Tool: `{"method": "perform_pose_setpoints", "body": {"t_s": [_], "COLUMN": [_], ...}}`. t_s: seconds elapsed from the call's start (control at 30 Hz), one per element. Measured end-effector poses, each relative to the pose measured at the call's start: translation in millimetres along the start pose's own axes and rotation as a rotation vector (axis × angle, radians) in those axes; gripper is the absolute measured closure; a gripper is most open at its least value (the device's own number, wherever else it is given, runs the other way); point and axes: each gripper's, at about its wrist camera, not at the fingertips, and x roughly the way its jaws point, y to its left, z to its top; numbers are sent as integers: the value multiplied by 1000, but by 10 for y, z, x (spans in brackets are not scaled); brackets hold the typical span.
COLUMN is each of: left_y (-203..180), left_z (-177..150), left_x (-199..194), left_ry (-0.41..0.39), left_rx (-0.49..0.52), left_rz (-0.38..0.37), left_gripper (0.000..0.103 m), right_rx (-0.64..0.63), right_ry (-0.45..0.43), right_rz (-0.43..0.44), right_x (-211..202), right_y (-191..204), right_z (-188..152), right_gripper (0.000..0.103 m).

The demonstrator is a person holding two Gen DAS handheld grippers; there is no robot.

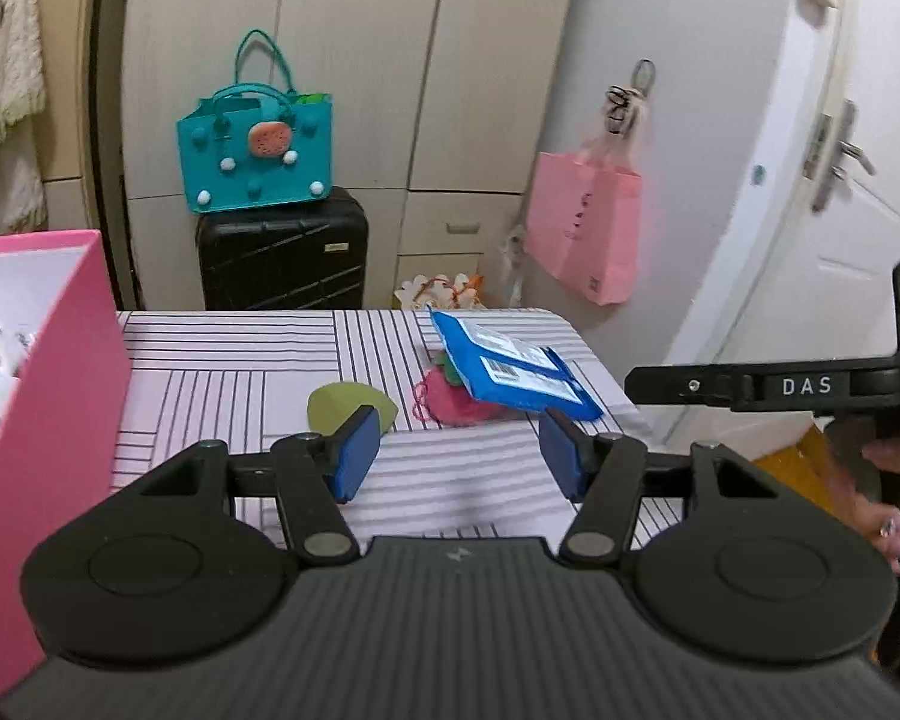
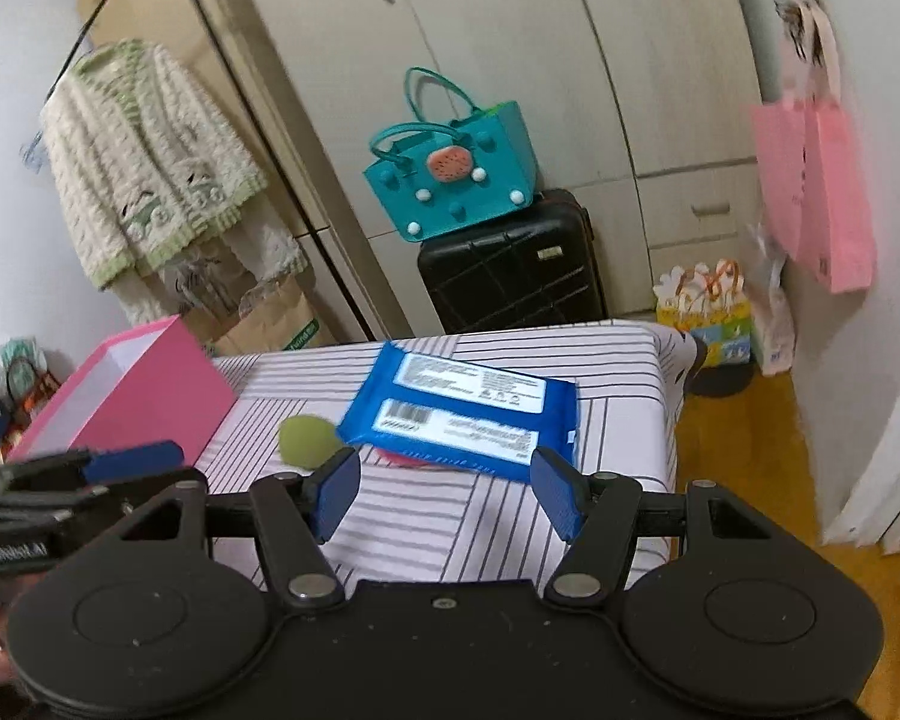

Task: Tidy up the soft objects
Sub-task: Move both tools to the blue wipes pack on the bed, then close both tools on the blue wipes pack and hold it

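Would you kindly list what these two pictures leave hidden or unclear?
- Red soft item: mostly covered by the blue wipes pack in both views.
- Pink box: contents cut off by the left view's edge; its wall hides them in the right view.
- Wipes label: too blurred to read.

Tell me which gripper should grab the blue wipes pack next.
Probably right. The right gripper is open and lined up with the blue wipes pack, which lies just ahead of its fingertips. The left gripper, also open, faces bare tablecloth, with the pack off to its right.
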Motion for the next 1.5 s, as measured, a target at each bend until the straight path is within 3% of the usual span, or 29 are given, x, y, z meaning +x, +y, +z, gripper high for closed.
{"method": "perform_pose_setpoints", "body": {"t_s": [0.17,0.3,0.37,0.43,0.5,0.87,0.97,1.1,1.23,1.5], "left_y": [-4,38,55,69,118,144,135,93,119,-4], "left_z": [60,158,190,210,216,78,68,37,21,-51], "left_x": [379,658,818,981,1099,1211,1183,1148,1085,864], "left_ry": [39,50,62,92,117,98,90,77,71,60], "left_rx": [-38,-89,-114,-119,-166,-224,-217,-193,-203,-120], "left_rz": [35,55,72,54,33,13,0,2,-23,-26], "left_gripper": [46,49,55,68,69,70,83,87,87,87], "right_rx": [207,243,254,274,290,270,265,279,313,203], "right_ry": [62,69,73,81,87,46,37,26,13,-2], "right_rz": [68,22,19,20,30,50,48,55,66,25], "right_x": [370,571,658,713,760,734,726,751,706,553], "right_y": [-380,-499,-559,-603,-640,-661,-654,-683,-712,-434], "right_z": [70,94,95,79,56,-8,-23,-66,-119,-226], "right_gripper": [35,35,35,35,35,38,39,67,73,73]}}
